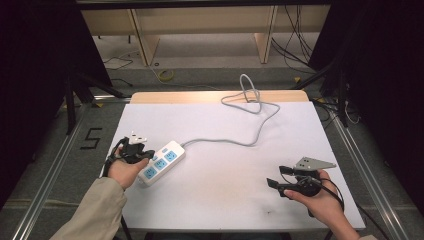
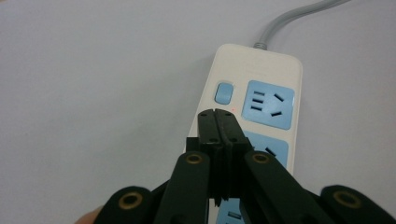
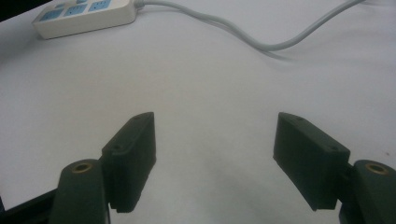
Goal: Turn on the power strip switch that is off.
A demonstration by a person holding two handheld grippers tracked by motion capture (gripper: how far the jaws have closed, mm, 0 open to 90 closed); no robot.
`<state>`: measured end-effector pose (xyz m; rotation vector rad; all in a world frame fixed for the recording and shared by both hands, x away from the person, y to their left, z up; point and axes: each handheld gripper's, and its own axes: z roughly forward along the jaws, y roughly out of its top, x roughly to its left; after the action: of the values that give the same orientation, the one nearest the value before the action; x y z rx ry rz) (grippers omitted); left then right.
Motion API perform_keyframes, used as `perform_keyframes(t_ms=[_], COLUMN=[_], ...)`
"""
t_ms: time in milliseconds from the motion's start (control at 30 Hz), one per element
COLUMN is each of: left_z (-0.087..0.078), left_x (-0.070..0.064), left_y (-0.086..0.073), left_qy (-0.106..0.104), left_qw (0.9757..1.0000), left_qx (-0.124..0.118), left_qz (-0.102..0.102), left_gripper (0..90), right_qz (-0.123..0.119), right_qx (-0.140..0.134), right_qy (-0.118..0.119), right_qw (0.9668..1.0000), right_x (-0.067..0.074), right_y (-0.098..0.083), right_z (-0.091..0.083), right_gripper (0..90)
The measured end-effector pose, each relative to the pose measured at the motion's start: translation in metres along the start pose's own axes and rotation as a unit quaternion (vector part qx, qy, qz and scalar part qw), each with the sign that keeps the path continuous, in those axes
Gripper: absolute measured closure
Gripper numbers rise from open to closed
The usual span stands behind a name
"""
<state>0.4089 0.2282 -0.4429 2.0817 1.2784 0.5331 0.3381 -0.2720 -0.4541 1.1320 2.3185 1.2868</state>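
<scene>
One power strip (image 1: 161, 161), cord end far-right

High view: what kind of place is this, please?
Probably a lab or a recording workstation, not a home. A white-covered table stands inside a metal frame, loose cables lie on the floor behind it, and a power strip is the single prop on it.

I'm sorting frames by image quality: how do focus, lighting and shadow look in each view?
High view: the white table is evenly lit and sharp, the surroundings dark. Left gripper view: the power strip is fairly sharp, while the shut left gripper close to the lens is softer. Right gripper view: the open right gripper looks soft and dark, with a faint shadow on the table between its jaws.
</scene>
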Motion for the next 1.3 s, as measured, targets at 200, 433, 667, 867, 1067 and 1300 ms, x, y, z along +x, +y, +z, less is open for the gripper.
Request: perform_keyframes(t_ms=[200, 433, 667, 867, 1067, 1300], left_z=[0.001, 0.002, 0.005, 0.008, 0.011, 0.014], left_x=[0.002, 0.001, 0.001, 0.001, 0.001, 0.000], left_y=[0.000, 0.001, 0.003, 0.005, 0.006, 0.008], left_qy=[0.000, 0.001, 0.005, 0.005, 0.005, 0.003], left_qw=[1.0000, 1.0000, 0.9998, 0.9996, 0.9994, 0.9991], left_qx=[0.007, 0.009, 0.016, 0.024, 0.029, 0.037], left_qz=[0.002, 0.003, 0.010, 0.011, 0.016, 0.019], left_gripper=[89.8, 89.8, 89.8, 89.8, 89.8, 89.9], right_qz=[0.000, -0.001, -0.001, 0.000, 0.000, 0.000], right_qx=[0.000, 0.001, 0.001, 0.001, 0.001, 0.001], right_qy=[0.000, 0.000, 0.001, 0.001, 0.001, 0.001], right_qw=[1.0000, 1.0000, 1.0000, 1.0000, 1.0000, 1.0000], right_x=[0.000, 0.000, 0.000, 0.000, 0.000, 0.001], right_y=[0.000, 0.000, 0.000, 0.000, 0.000, 0.000], right_z=[0.000, 0.001, 0.001, 0.001, 0.001, 0.001], right_gripper=[30.2, 30.4, 30.7, 30.8, 30.8, 30.8])
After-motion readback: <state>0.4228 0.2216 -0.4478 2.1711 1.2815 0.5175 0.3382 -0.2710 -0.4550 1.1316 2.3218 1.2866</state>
